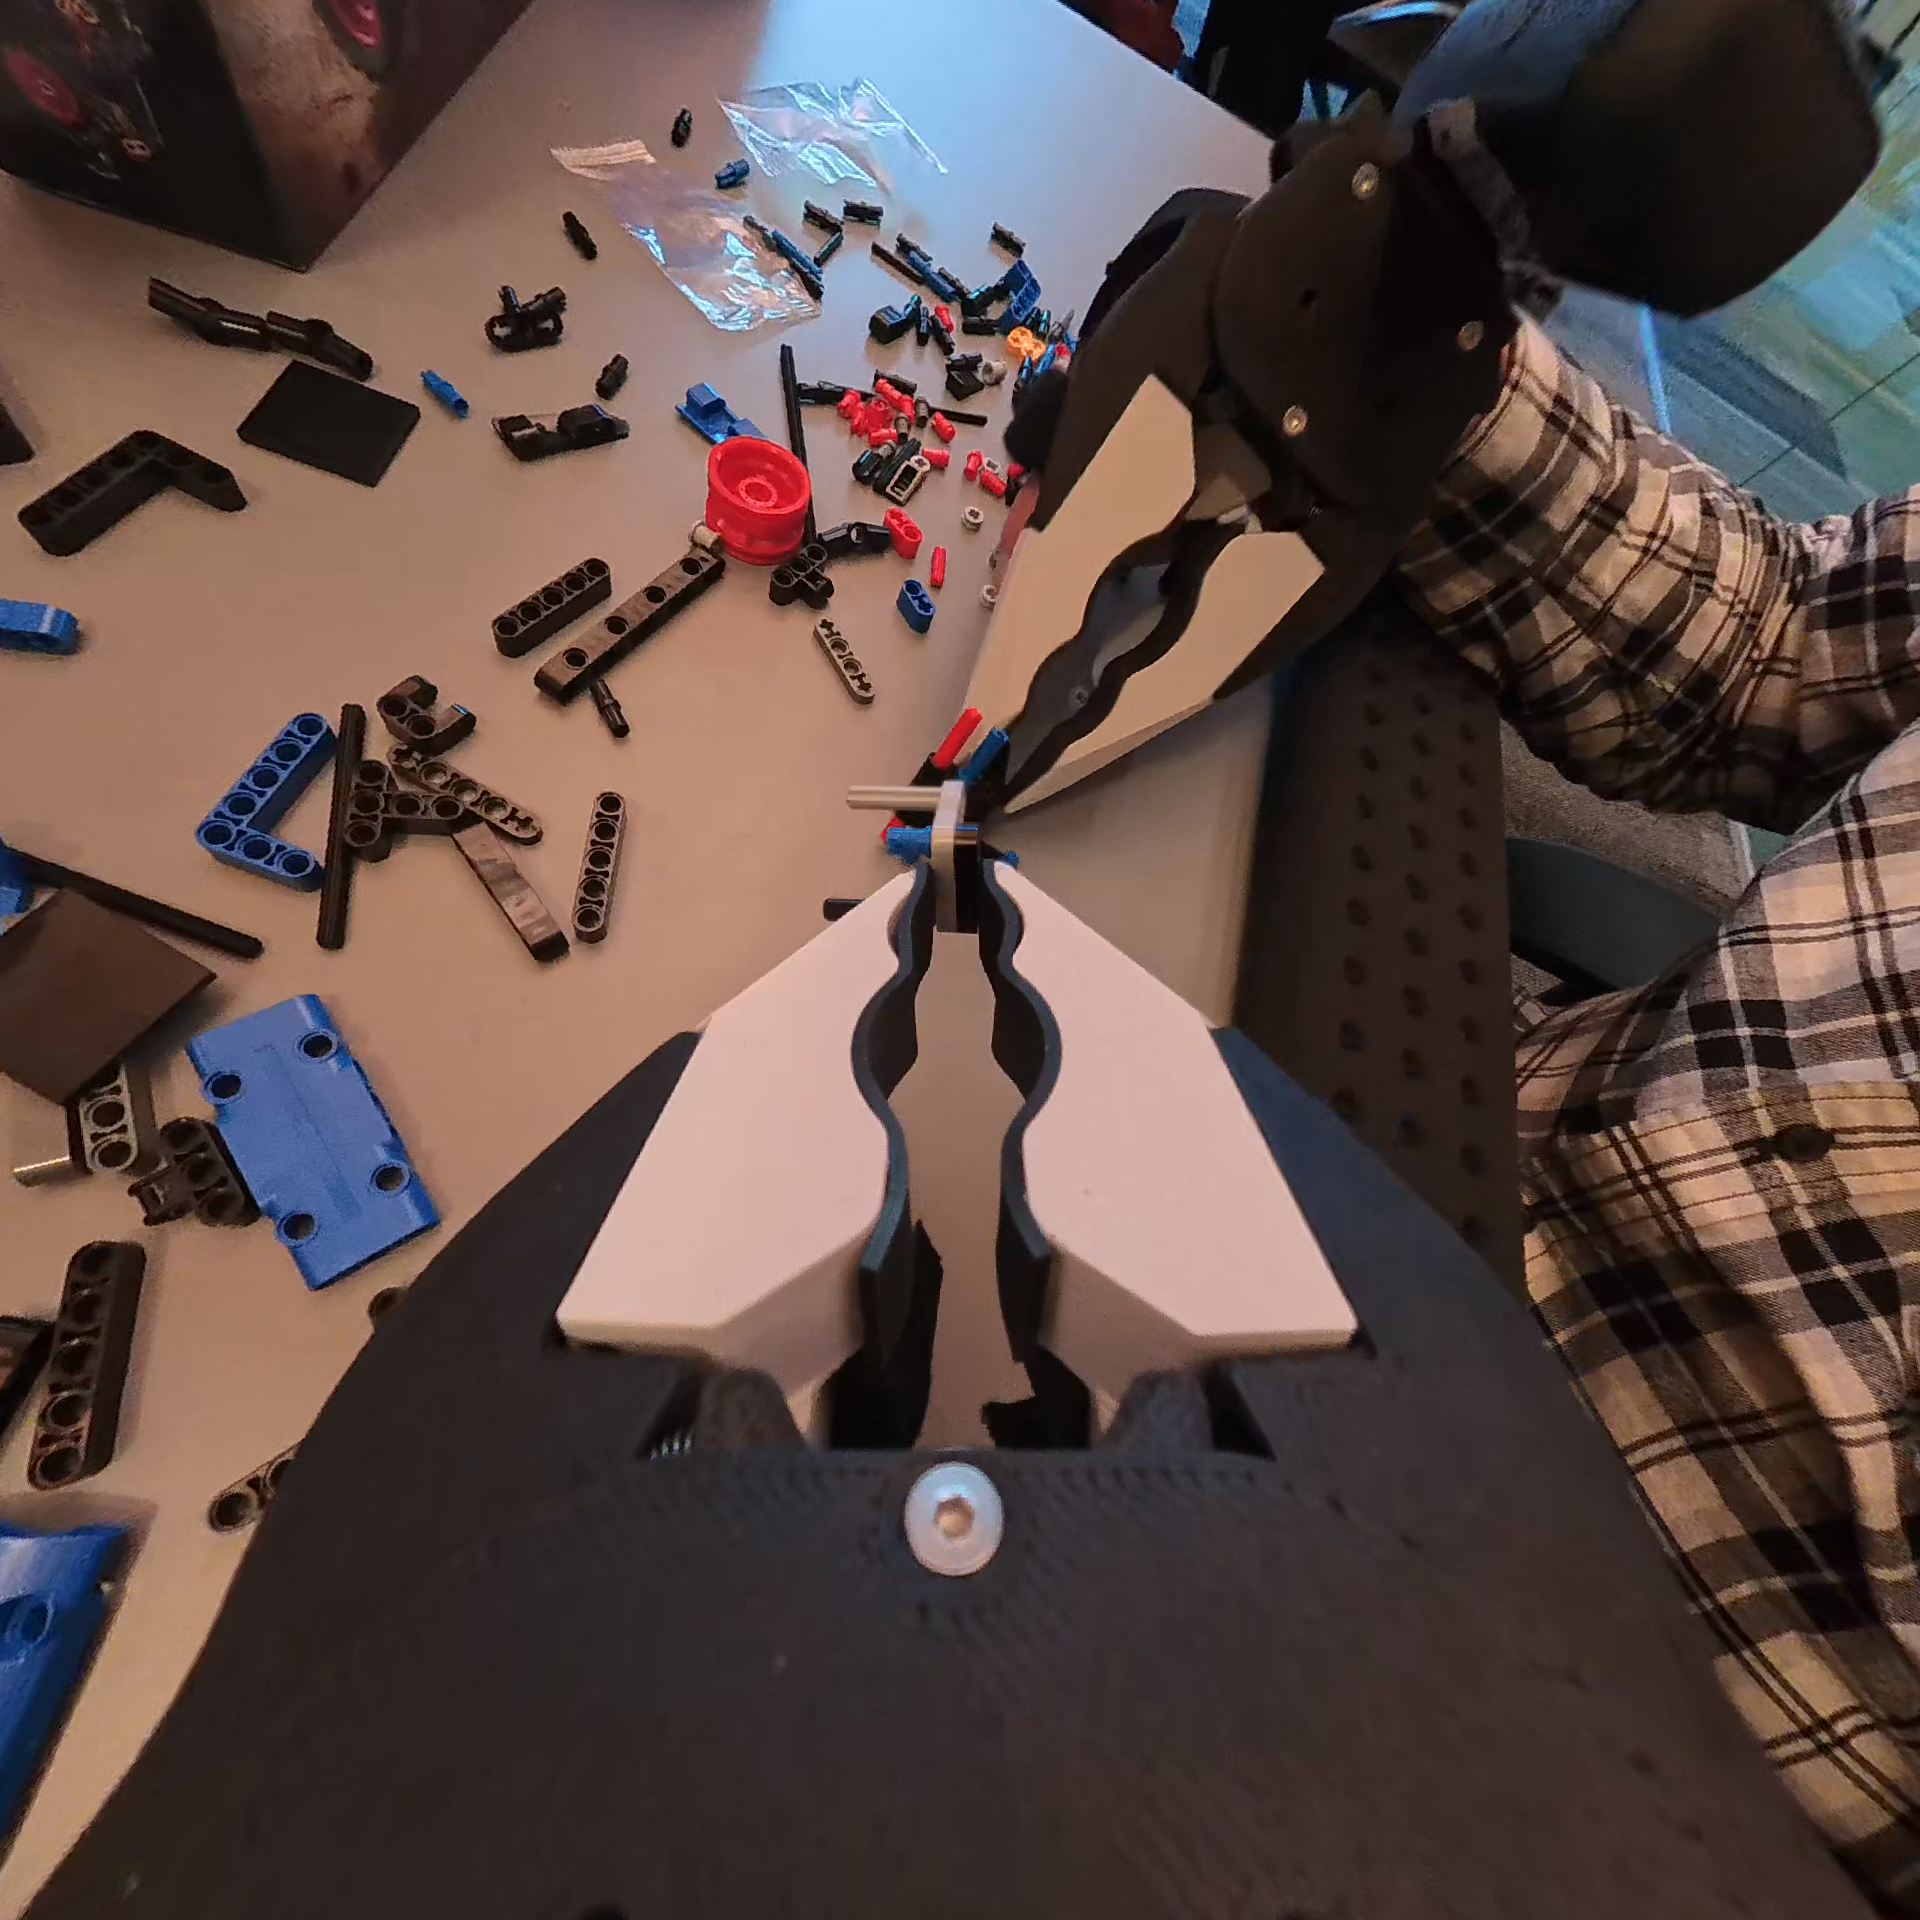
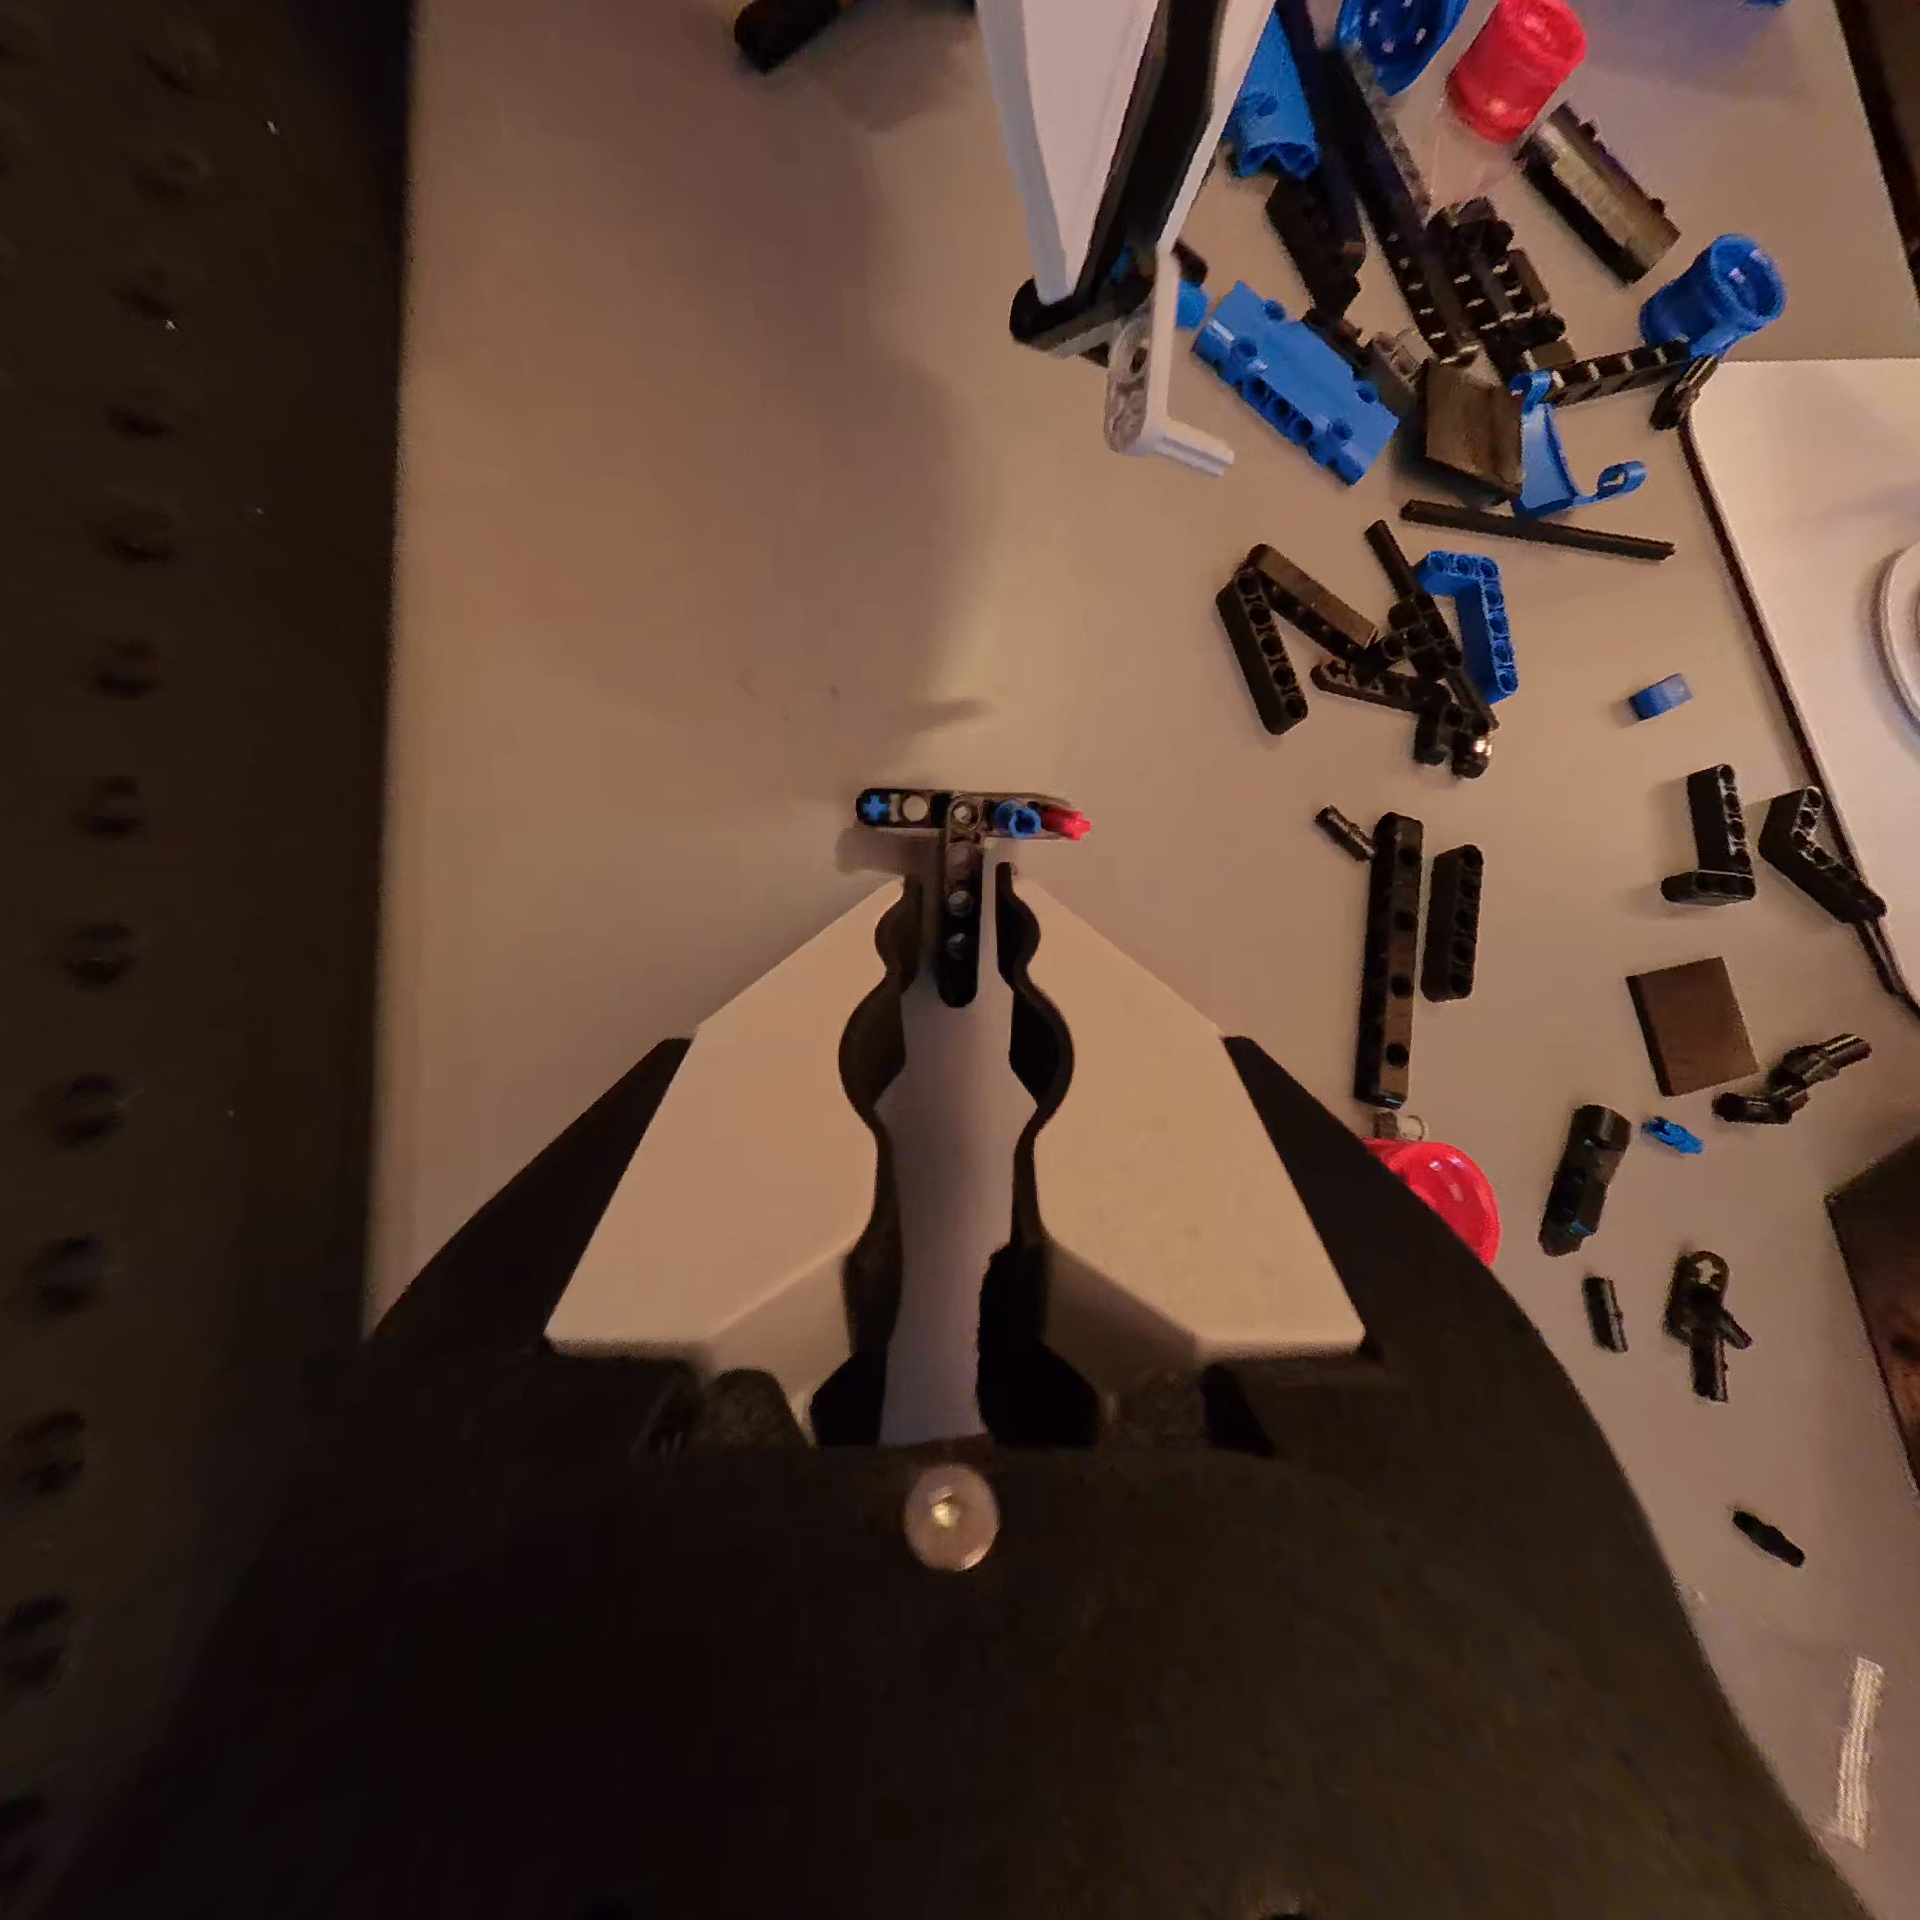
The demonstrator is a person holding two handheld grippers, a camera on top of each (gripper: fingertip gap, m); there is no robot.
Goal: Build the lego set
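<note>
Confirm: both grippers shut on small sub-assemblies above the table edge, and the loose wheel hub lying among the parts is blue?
Not quite. The wheel hub lying among the parts is red, as the left wrist view shows. The rest holds: the left gripper and right gripper are each shut on a small sub-assembly near the table edge.

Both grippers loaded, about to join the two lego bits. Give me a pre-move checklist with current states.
1. left gripper grip: ok. It is shut on the grey piece, which sits at the fingertips.
2. right gripper grip: ok. It is shut on the stem of the black beam assembly.
3. Parts joined: not ok. The right wrist view shows a gap between them.
4. grey axle lined up with a hole: cannot tell.
5. red pin and blue pin on the assembly: ok, both present. Whether they are fully seated: cannot tell.
</note>
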